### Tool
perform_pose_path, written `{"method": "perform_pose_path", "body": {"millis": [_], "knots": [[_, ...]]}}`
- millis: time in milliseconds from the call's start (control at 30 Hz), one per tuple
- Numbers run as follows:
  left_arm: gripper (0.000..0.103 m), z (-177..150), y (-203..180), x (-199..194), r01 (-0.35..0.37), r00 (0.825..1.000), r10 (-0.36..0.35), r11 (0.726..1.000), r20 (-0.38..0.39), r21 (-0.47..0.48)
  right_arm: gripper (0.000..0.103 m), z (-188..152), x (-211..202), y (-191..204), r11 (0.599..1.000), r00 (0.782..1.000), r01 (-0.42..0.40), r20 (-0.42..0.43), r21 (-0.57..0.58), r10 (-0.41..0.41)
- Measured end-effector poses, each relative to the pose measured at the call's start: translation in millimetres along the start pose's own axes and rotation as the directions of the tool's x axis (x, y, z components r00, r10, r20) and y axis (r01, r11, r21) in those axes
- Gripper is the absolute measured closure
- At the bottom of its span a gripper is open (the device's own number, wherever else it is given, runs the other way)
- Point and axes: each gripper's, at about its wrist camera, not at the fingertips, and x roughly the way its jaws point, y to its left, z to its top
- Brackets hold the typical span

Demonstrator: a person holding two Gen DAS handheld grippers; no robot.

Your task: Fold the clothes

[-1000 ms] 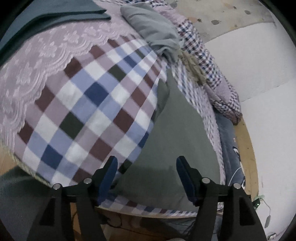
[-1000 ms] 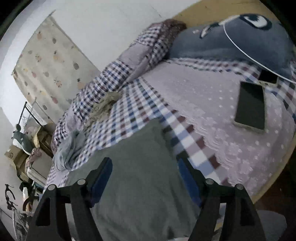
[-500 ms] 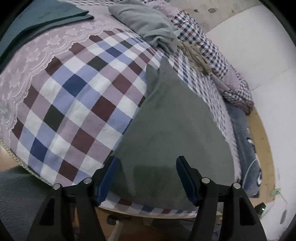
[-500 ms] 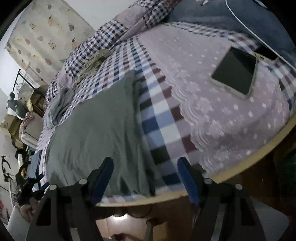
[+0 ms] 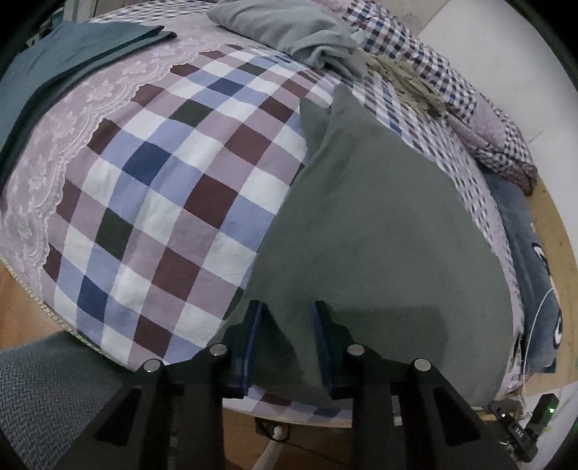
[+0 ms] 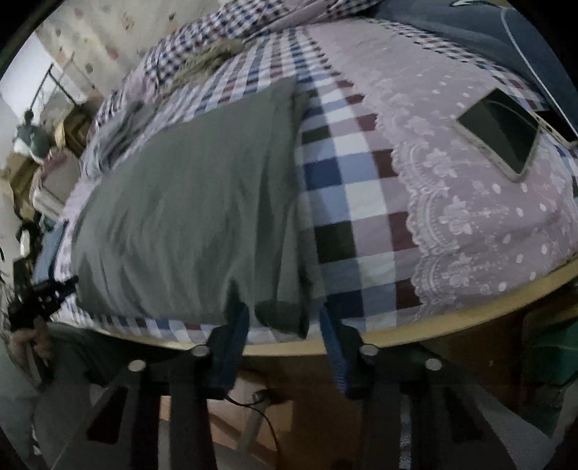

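Your checked bedspread (image 5: 173, 188) carries the grey-green garment (image 5: 379, 231), spread flat along its near edge. Your left gripper (image 5: 287, 307) straddles the garment's near left corner, jaws partly closed; your right gripper (image 6: 285, 312) likewise brackets the near right corner. A phone (image 6: 500, 133) lies well apart.

A garment (image 5: 379, 235) lies flat on the bed (image 5: 173, 188) near its front edge; crumpled clothes (image 5: 289, 32) sit behind it, a phone (image 6: 500, 133) to its right.
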Motion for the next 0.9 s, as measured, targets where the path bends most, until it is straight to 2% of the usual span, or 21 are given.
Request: {"method": "perform_pose_path", "body": {"millis": [33,133,267,300,333,400,467,533,600,833,900], "knots": [[0.074,0,0,0,-0.004,1.0,0.004,1.0,-0.001,0.0,0.102,-1,2,3,0.999,1.0,0.029,-0.004,-0.018,-0.029],[0.074,-1,0,0,-0.012,1.0,0.012,1.0,-0.002,0.001,0.102,-4,0,7,0.995,0.996,0.084,0.008,-0.045,-0.084],[0.076,-3,0,0,-0.022,1.0,0.022,1.0,-0.003,0.009,0.103,-6,-4,1,0.988,0.988,0.152,0.015,-0.024,-0.152],[0.076,-3,0,0,-0.025,1.0,0.025,1.0,-0.003,0.009,0.103,-6,-3,-1,0.978,0.978,0.21,0.007,-0.019,-0.209],[0.076,-3,1,0,-0.027,1.0,0.027,1.0,-0.003,0.009,0.103,-7,-1,-7,0.953,0.953,0.301,-0.01,-0.006,-0.301],[0.076,-4,1,0,-0.029,1.0,0.029,1.0,-0.003,0.008,0.103,-8,-3,-19,0.944,0.945,0.327,-0.02,0.043,-0.327],[0.076,-5,1,1,-0.03,1.0,0.03,1.0,-0.004,0.007,0.103,-8,-14,-22,0.956,0.957,0.287,0.025,0.065,-0.289],[0.076,-4,0,2,-0.031,1.0,0.031,0.999,-0.005,0.007,0.1,-9,-26,-21,0.98,0.978,0.186,0.086,0.07,-0.191],[0.076,-4,0,2,-0.031,0.999,0.031,0.999,-0.005,0.008,0.099,-9,-32,-24,0.993,0.989,0.089,0.113,0.081,-0.098],[0.076,-2,-2,4,-0.028,1.0,0.028,1.0,-0.005,0.004,0.095,-5,-27,-35,0.989,0.993,-0.072,0.104,0.127,0.059],[0.076,-1,-2,5,-0.027,1.0,0.027,1.0,-0.006,0.003,0.088,-5,-26,-36,0.986,0.99,-0.106,0.105,0.131,0.093]]}}
